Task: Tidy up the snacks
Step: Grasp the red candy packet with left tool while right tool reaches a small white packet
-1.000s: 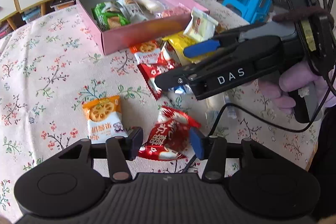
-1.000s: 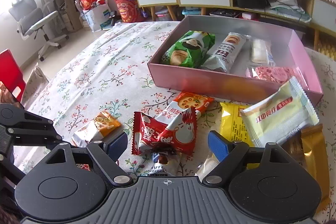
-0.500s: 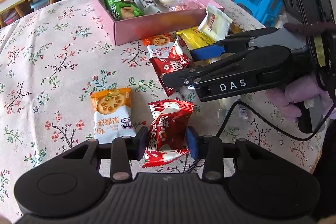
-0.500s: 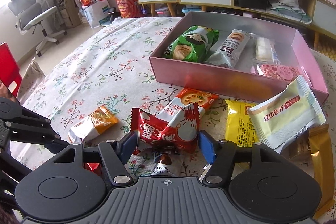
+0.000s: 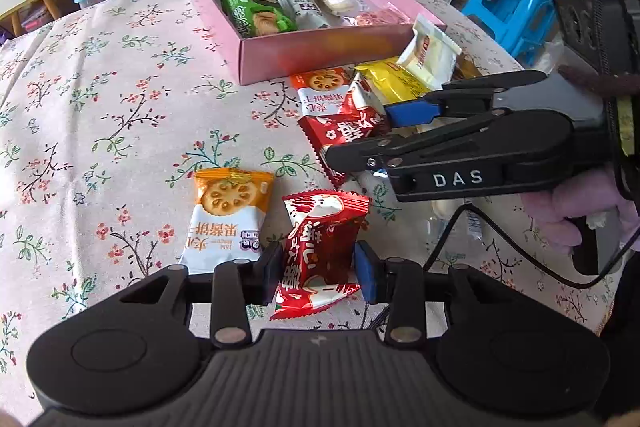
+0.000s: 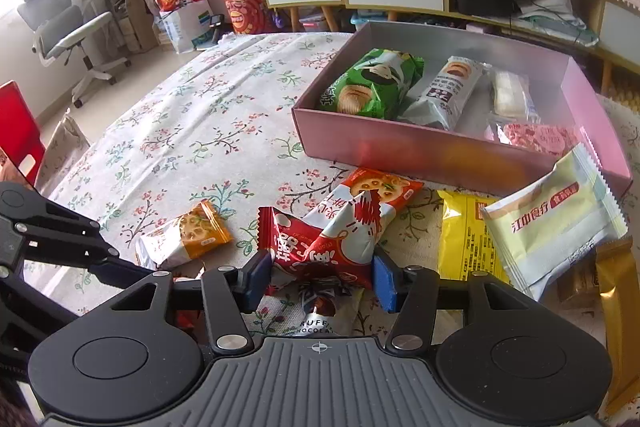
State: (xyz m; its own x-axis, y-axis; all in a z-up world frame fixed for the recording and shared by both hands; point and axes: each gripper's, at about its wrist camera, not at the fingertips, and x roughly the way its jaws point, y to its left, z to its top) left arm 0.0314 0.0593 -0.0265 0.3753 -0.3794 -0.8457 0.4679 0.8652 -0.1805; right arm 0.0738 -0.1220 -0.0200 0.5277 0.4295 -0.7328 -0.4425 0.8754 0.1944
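We have a red snack packet (image 5: 320, 259) pinched between the pads of our left gripper (image 5: 318, 273), near the table's near edge, with an orange biscuit packet (image 5: 224, 215) just beside it on the cloth. Our right gripper (image 6: 320, 277) has just been closing its jaws around a second red packet (image 6: 328, 247) in the pile in front of the pink box (image 6: 420, 151); the pads look to be touching its crumpled sides. To do this well, we squeeze only until the wrappers hold, lift each straight up clear of its neighbours, then carry it over the box's near wall into the bare stretch inside. We cannot make out whether the right grip also catches the chocolate wrapper (image 6: 320, 311) underneath; its label is cut off by the gripper body.
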